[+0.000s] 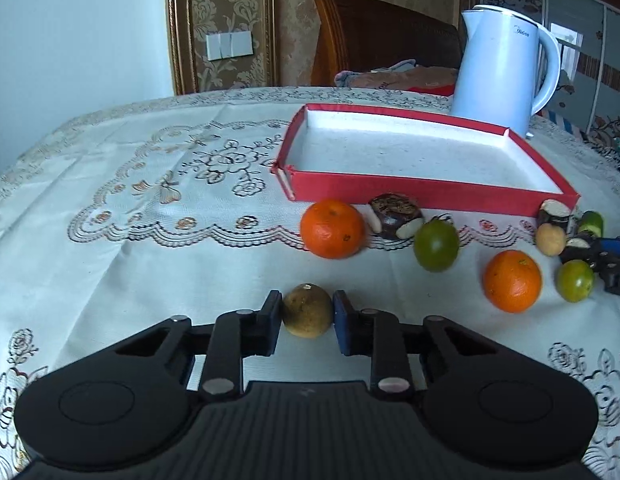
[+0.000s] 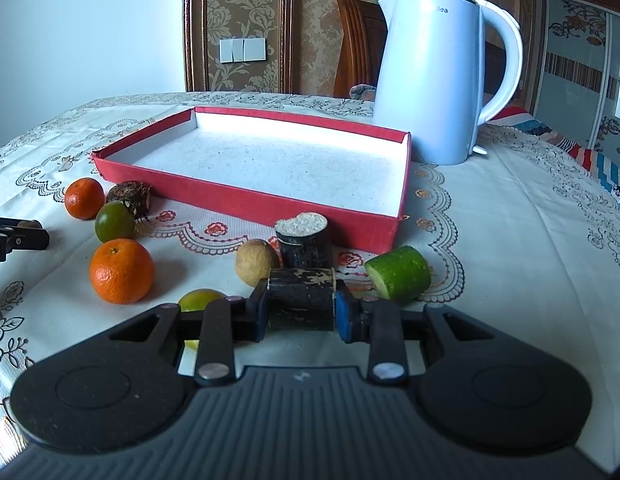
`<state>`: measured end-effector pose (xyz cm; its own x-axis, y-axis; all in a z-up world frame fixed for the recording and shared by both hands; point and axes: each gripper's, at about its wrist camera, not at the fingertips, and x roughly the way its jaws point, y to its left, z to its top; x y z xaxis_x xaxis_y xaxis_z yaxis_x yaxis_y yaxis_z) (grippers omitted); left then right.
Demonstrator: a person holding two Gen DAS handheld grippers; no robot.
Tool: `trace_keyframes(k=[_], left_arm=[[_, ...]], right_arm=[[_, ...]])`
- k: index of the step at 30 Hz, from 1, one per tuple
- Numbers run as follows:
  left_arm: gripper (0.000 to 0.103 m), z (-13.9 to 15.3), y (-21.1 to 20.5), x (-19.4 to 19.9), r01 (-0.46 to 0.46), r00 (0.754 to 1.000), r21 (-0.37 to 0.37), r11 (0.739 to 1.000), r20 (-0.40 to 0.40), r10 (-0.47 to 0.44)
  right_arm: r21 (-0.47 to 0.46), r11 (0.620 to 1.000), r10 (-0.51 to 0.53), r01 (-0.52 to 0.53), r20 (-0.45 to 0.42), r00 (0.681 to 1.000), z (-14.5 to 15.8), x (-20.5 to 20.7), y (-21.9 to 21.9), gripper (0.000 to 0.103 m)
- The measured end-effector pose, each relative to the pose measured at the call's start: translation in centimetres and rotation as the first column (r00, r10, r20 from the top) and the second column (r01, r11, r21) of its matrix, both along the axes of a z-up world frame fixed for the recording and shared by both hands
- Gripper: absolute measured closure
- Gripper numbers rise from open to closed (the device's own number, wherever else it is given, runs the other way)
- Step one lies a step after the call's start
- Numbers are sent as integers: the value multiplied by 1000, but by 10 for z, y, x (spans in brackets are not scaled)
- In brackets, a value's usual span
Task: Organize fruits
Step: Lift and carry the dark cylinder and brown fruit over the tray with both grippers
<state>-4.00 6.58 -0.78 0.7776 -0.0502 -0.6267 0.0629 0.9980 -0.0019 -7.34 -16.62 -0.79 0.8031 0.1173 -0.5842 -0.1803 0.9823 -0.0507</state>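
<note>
- The left gripper (image 1: 307, 322) is clamped on a small brown fruit (image 1: 306, 311) that looks to be resting on the tablecloth (image 1: 150, 264); lift it straight up before carrying.
- The right gripper (image 2: 301, 314) is clamped on a dark cane piece (image 2: 302, 300) lying crosswise; keep it level.
- Beyond lie the oranges (image 1: 512, 281), green fruits (image 1: 436, 244) and another cane stub (image 2: 304, 240); pass above them.
- The empty red tray (image 2: 246, 200) sits behind, the kettle (image 2: 433, 80) just past it: lower gently onto the tray floor.

Home dining room — lace tablecloth (image 1: 150, 200), white electric kettle (image 2: 433, 76), damask wallpaper (image 2: 246, 12), wooden chair (image 1: 369, 36).
</note>
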Motion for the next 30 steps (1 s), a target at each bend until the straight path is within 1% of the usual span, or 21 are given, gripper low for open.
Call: trace_keyframes(k=[6,14,21,25,30], left_arm=[[76,2,-8,2,16,1000,-6,1000,-2,-16],[76,10,-27,7,49,999,-5,999,17,-49],[76,19,-46,16,73,996,10,997,41,-74],[76,24,-52,22,73,996,0,997,60,-73],[76,26,-61,34,66,995,5,998,72,-66]], right_arm=[[-1,1000,-11,11,25,1000,2,-3,0,73],[-5,997,-75,76,90,993,8,-11,-4,73],[12,996,-85,85,101,991,12,-9,2,73],[21,996,-90,88,103,991,15,-6,5,73],[27,995,-102,100,105,989,19,-2,8,72]])
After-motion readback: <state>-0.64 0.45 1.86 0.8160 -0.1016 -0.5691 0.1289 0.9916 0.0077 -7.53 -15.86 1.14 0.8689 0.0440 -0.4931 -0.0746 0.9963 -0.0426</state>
